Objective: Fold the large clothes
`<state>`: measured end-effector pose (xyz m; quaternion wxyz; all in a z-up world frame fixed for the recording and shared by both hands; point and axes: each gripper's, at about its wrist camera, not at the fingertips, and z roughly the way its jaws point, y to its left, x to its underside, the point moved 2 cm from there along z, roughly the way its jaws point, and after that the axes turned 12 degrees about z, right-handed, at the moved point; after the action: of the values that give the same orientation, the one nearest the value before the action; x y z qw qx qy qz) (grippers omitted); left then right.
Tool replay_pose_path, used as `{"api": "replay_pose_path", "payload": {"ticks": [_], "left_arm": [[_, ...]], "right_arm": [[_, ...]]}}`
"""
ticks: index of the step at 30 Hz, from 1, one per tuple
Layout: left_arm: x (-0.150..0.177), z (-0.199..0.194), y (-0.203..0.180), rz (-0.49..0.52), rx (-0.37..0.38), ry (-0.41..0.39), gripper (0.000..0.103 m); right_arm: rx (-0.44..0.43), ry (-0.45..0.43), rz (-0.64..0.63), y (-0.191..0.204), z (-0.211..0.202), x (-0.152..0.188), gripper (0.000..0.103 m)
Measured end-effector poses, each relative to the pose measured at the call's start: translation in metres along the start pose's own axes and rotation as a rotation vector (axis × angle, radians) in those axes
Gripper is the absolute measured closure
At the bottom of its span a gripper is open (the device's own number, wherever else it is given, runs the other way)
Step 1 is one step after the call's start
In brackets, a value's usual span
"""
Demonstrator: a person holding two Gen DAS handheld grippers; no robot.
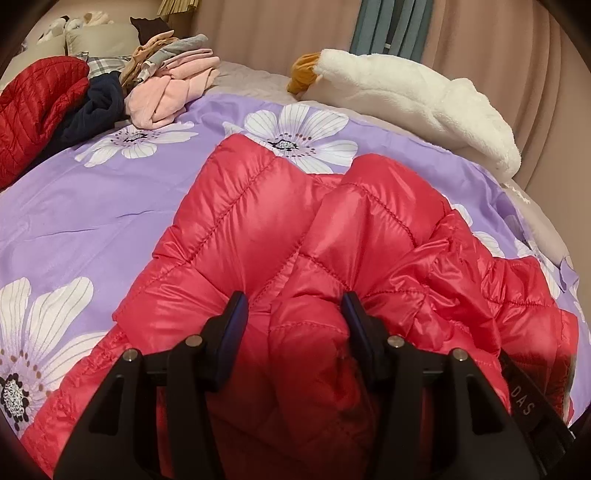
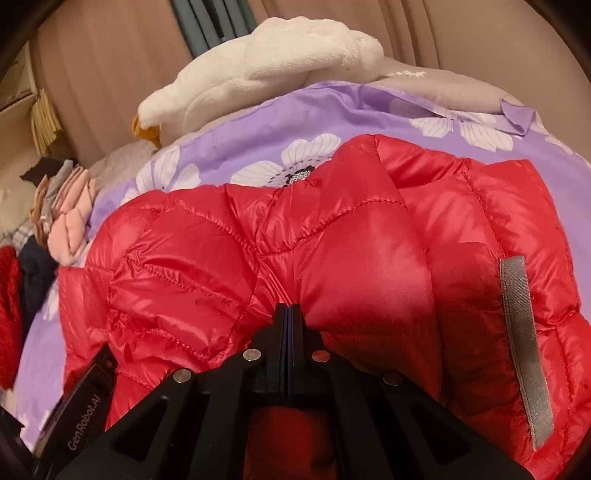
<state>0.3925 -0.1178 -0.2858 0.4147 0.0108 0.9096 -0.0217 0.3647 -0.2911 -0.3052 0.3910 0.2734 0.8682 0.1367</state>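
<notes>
A shiny red quilted puffer jacket (image 1: 258, 221) lies bunched on the purple floral bedspread (image 1: 92, 206). My left gripper (image 1: 293, 306) has a thick fold of the jacket filling the gap between its pads, which press on it from both sides. In the right wrist view the same jacket (image 2: 369, 240) spreads ahead, with a grey strip (image 2: 521, 332) on its right side. My right gripper (image 2: 290, 314) has its jaws together, and the fabric puckers into creases at the tips. The left gripper's body (image 2: 85, 398) shows at the lower left of that view.
A white plush goose (image 1: 424, 96) lies along the far edge of the bed. A pile of pink, grey and navy clothes (image 1: 173, 77) and a dark red quilted garment (image 1: 33, 103) sit at the far left. Beige curtains (image 1: 277, 33) hang behind.
</notes>
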Motion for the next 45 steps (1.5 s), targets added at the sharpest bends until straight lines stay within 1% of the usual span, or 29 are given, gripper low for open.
{"api": "replay_pose_path", "payload": {"ticks": [4,17,45], "left_arm": [[0.0007,0.0008,-0.0009,-0.007,0.006,-0.002,0.047],[0.0019,0.0012,0.0005,-0.026,-0.004,-0.016,0.044],[0.0033,0.0006,0.0033,-0.026,-0.023,-0.022,0.04]], "right_arm": [[-0.032,-0.003,0.024,-0.006,-0.0001,-0.0008,0.103],[-0.005,-0.027,0.009,-0.0001,-0.0005,0.0005,0.103],[-0.018,-0.028,0.028,-0.0018,0.0007,0.0,0.103]]}}
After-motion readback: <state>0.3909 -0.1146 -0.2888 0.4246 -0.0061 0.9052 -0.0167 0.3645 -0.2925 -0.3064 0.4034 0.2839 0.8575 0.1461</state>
